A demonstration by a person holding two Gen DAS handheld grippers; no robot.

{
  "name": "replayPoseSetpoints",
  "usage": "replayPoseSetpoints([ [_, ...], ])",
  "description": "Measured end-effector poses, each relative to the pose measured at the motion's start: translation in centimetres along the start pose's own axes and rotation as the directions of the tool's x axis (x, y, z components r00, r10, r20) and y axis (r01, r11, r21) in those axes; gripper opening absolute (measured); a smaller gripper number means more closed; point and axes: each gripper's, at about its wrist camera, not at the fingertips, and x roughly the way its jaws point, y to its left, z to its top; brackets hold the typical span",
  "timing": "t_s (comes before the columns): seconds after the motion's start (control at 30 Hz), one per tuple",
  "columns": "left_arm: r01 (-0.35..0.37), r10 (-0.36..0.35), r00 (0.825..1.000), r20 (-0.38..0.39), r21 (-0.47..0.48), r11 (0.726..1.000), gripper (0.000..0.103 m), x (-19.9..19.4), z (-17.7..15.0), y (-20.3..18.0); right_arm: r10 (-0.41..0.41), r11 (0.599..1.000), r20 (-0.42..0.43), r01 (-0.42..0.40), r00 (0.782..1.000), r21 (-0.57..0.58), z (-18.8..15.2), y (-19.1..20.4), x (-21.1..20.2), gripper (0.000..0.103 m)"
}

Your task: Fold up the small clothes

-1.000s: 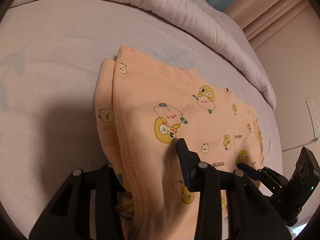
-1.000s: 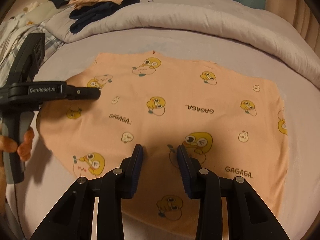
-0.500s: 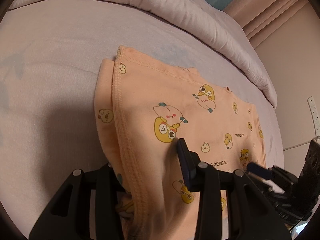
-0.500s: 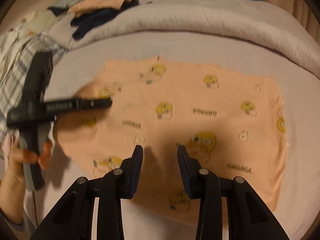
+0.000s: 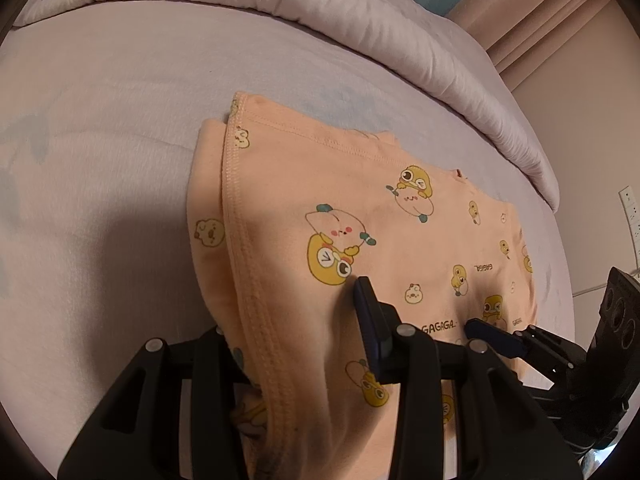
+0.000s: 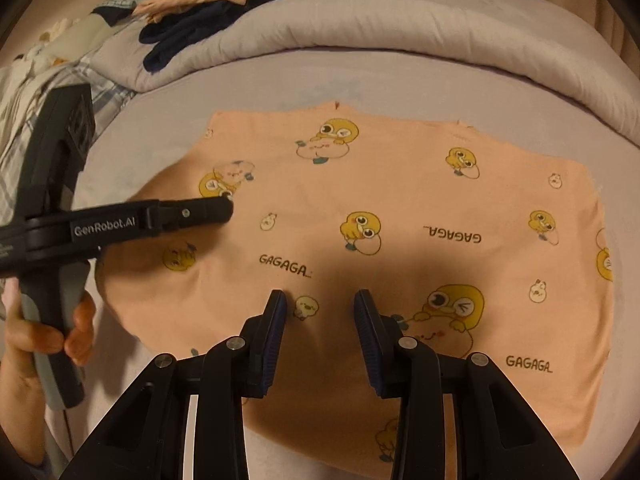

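- The left gripper [image 5: 304,344] holds a fold of the peach garment [image 6: 400,208]: one finger [image 5: 368,312] lies on top of the cloth, the other is hidden under the raised edge, so I judge it clamped on that hemmed side rather than just resting there.
- The right gripper [image 6: 320,312] stands part-way open with nothing between its fingers, poised low over the near middle of the cloth; whether its tips touch the fabric I cannot tell.
- The garment lies spread on the bed [image 6: 360,84], about mid-mattress, its far edge near the rolled duvet [image 6: 400,28].
- Done so far, it seems: the piece is laid out and smoothed, with one side lifted to begin a fold.
- Left to do: carry that side across, fold again, and set it aside.
- More clothes [image 6: 200,12] are heaped at the far left corner of the bed, apparently awaiting folding.
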Motion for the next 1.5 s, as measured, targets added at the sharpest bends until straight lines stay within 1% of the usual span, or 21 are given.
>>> replayPoseSetpoints([
  [0.17,-0.027,0.027,1.000,-0.009,0.008,1.000,0.037,0.2,0.0,-0.4,0.015,1.000,0.000,-0.015,1.000,0.001,-0.2,-0.1,0.1,0.039],
  [0.33,-0.073,0.073,0.997,-0.020,0.006,0.997,0.036,0.2,0.1,-1.1,0.036,0.999,0.002,-0.036,0.999,0.012,-0.1,-0.4,0.0,0.039],
  [0.47,-0.081,0.081,0.997,-0.013,-0.013,0.997,0.028,-0.1,0.1,-1.4,0.074,0.996,0.004,-0.074,0.997,0.045,0.0,-0.9,0.0,0.039],
  [0.5,-0.084,0.084,0.996,-0.009,-0.013,0.996,0.028,-0.3,0.1,-1.5,0.091,0.994,0.003,-0.091,0.996,0.064,0.0,-1.2,0.0,0.039],
  [0.57,-0.089,0.089,0.996,0.001,-0.011,0.996,0.020,-0.5,0.1,-1.6,0.115,0.989,0.000,-0.115,0.993,0.094,0.1,-1.7,-0.1,0.039],
  [0.63,-0.084,0.084,0.996,0.011,-0.017,0.996,0.016,-0.8,0.2,-1.7,0.144,0.981,-0.002,-0.142,0.990,0.132,0.2,-2.2,-0.2,0.039],
  [0.77,-0.066,0.067,0.998,0.020,-0.043,0.997,0.015,-1.0,0.3,-1.8,0.167,0.973,0.012,-0.167,0.986,0.159,0.1,-2.5,-0.4,0.039],
  [0.87,-0.066,0.067,0.998,0.021,-0.041,0.997,0.015,-1.1,0.3,-2.0,0.182,0.967,0.030,-0.185,0.983,0.177,0.0,-2.7,-0.6,0.039],
  [0.93,-0.065,0.066,0.998,0.023,-0.036,0.997,0.015,-1.2,0.2,-2.2,0.200,0.959,0.052,-0.206,0.978,0.195,0.0,-3.0,-0.9,0.039],
  [1.0,-0.064,0.064,0.998,0.023,-0.030,0.998,0.015,-1.2,0.3,-2.4,0.236,0.943,0.082,-0.248,0.968,0.220,0.2,-3.4,-1.2,0.039],
  [1.1,-0.063,0.064,0.998,0.026,-0.025,0.998,0.015,-1.4,0.3,-2.7,0.285,0.920,0.103,-0.302,0.953,0.250,0.5,-3.8,-1.4,0.039],
  [1.23,-0.052,0.053,0.998,0.031,-0.029,0.998,0.015,-1.5,0.3,-2.9,0.284,0.914,0.106,-0.303,0.953,0.269,0.8,-4.0,-1.3,0.039],
  [1.3,-0.047,0.048,0.998,0.035,-0.031,0.998,0.015,-1.6,0.2,-3.1,0.294,0.906,0.103,-0.311,0.950,0.288,0.9,-4.2,-1.0,0.039],
  [1.37,-0.031,0.033,0.999,0.041,-0.033,0.999,0.015,-1.7,0.2,-3.3,0.310,0.889,0.106,-0.327,0.945,0.321,0.9,-4.8,-0.8,0.039],
  [1.5,-0.011,0.011,0.999,0.050,-0.002,1.000,0.015,-1.8,0.2,-4.7,0.353,0.838,0.125,-0.372,0.927,0.399,0.2,-6.4,-0.3,0.039],
])
